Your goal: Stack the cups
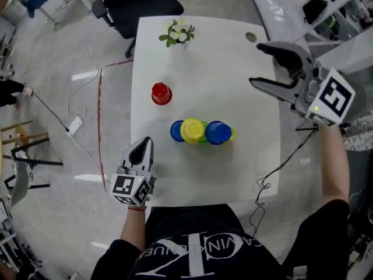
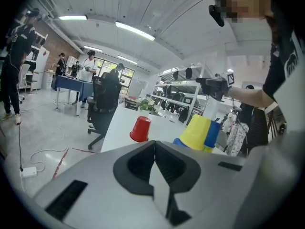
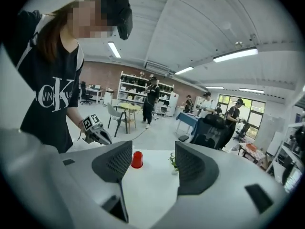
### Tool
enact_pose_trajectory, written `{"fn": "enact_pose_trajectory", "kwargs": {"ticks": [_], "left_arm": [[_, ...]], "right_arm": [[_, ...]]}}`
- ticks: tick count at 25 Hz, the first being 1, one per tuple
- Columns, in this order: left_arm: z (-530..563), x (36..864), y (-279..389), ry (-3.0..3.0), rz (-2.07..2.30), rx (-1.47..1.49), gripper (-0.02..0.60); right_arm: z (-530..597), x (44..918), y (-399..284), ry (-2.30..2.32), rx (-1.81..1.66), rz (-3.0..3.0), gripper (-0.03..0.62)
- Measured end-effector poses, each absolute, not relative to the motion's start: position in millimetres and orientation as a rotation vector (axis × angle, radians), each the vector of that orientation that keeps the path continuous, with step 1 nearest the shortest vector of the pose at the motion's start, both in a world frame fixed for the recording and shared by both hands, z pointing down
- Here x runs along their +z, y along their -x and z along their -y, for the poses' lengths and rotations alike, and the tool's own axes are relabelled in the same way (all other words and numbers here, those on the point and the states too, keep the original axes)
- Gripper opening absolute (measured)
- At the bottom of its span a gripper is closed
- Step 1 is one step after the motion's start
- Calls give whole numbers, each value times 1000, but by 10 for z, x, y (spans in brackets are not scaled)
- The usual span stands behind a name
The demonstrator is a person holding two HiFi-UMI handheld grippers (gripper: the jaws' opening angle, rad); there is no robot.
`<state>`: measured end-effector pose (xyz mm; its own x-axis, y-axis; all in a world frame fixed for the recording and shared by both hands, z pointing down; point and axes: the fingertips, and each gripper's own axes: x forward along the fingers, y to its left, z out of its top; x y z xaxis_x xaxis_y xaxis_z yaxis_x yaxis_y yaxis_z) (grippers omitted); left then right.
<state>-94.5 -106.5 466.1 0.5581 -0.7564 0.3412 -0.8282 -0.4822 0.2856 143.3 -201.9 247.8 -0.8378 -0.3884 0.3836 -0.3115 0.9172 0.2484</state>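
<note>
On the white table a red cup stands upside down, alone, left of the middle. Nearer me is a tight row of upside-down cups: a blue cup, a yellow cup and another blue cup, with green and yellow rims showing beneath them. My left gripper rests shut at the table's front left, pointing toward the red cup and the yellow cup. My right gripper hangs open and empty, high over the table's right side. It looks across at the red cup.
A small potted flower and a round cable hole sit at the table's far edge. A black office chair stands behind the table. A power strip and cables lie on the floor to the left. Several people stand in the background.
</note>
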Motion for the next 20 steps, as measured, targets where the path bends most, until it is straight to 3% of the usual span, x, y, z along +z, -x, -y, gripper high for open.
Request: {"fn": "enact_pose_trajectory", "kwargs": {"ticks": [10,20], "left_arm": [[1124,4520,1219,-2327,1420,188,5],[1048,4442,1383,-2254,1516,145,5]], "right_arm": [[2299,4072,-129,150,-199,2445,308],[2359,4921,477,363,-172,2333,324]]}}
